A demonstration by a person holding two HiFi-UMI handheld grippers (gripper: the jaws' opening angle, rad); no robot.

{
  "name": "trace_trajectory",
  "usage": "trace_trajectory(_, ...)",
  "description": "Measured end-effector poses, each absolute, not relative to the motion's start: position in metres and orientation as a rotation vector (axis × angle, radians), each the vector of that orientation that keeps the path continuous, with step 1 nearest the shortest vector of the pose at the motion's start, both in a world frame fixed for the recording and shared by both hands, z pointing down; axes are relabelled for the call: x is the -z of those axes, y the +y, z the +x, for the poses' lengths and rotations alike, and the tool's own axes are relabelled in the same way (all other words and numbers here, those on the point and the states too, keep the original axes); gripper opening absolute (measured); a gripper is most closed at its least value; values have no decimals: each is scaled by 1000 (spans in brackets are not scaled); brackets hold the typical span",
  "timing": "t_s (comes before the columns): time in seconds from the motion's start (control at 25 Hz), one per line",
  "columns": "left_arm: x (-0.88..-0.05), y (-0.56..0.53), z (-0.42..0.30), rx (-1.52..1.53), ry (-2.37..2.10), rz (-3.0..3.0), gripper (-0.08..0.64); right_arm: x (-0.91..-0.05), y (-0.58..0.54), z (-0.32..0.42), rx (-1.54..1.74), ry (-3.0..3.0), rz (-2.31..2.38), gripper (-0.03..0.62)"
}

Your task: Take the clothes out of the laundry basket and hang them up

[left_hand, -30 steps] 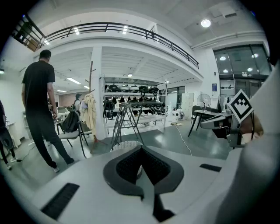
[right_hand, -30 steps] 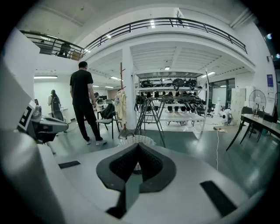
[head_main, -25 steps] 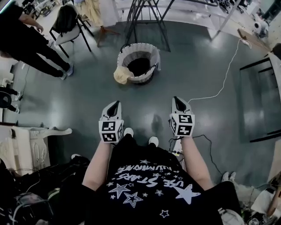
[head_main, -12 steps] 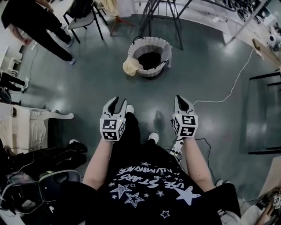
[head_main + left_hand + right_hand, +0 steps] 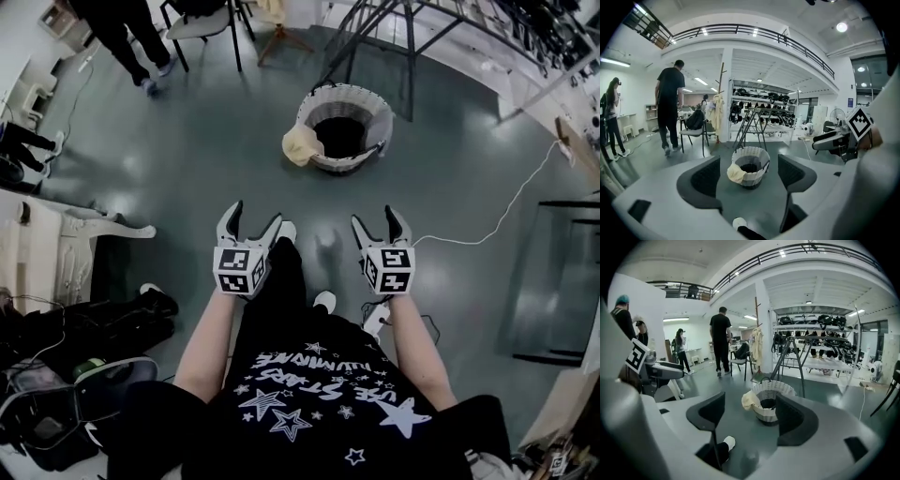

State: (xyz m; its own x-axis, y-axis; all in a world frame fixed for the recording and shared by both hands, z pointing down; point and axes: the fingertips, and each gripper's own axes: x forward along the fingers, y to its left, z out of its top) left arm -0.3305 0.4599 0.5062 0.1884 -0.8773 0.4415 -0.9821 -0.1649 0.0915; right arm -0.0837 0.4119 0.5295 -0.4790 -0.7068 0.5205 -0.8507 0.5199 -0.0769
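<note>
We hold both tongs out over the grey-green floor, well short of the laundry basket (image 5: 342,128), and neither has hold of anything. The left gripper (image 5: 253,217) has just been opening its jaws, and they now stand spread wide with only bare floor and the distant basket showing between the dark pads. The right gripper (image 5: 376,220) has likewise just been opening, and it stands just as wide and just as empty. The basket is round, pale and woven. It stands upright on the open floor ahead of us, just in front of the splayed legs of a metal rack (image 5: 403,37). A cream cloth (image 5: 302,147) hangs over its rim on the left side, and most of it spills down the outside of the wall. The inside of the basket looks dark, and we cannot tell whether that is dark clothing or only shadow. A white cable (image 5: 506,211) trails across the floor to the right of the basket, well apart from it. Toward the far left of the floor stands a chair (image 5: 202,23) with something dark heaped on it, and another person (image 5: 127,28) walks beside it. Between the two grippers we see the toe of our own white shoe (image 5: 286,230).
</note>
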Motion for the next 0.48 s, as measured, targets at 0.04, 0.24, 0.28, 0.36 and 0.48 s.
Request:
trace_trajectory(0.04,-511,452,-339,-416,-1751,2107,382,-535,404,-92,-450,-2325,1260,325)
trace_trajectory(0.24,-544,398,-377,-529,-1714,2093,382,-573,354,-134,-443,-2259,1214,325)
trace_trajectory(0.28,-553,386,-383,-558,-1697,2093,382,-582,344,-140,-450,-2242,1213,325)
trace_trajectory(0.36,-569,361,-394,-606,-1669,2101,382,-601,325,-154,-461,-2210,1214,324)
trace_trajectory(0.48,-594,326,-417,-670,-1647,2113,382,-629,300,-181,-480,-2172,1196,324)
